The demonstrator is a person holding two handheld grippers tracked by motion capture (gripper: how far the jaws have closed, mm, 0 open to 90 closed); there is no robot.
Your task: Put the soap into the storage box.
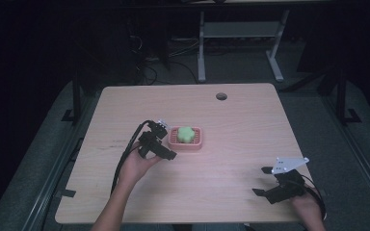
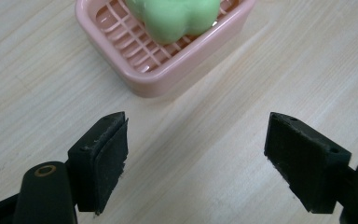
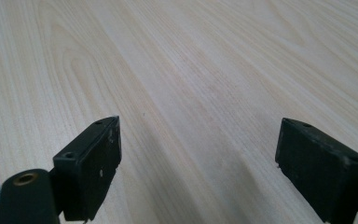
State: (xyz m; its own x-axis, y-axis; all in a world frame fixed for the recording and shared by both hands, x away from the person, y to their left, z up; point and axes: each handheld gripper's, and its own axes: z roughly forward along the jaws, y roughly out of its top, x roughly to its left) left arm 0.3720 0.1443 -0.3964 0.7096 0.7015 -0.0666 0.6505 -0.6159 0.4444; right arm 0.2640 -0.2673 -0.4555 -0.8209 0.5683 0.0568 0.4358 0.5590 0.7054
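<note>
While both grippers are held agape, the pink soap dish (image 2: 161,56) is found just ahead of the left gripper (image 2: 196,161), the right gripper (image 1: 265,183) well apart.

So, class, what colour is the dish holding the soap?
Pink dish, with green soap; clearest in the left gripper view.

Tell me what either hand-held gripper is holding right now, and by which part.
Nothing. The left hand-held gripper is open just short of the pink soap dish holding green soap; the right hand-held gripper is open over bare table.
</note>
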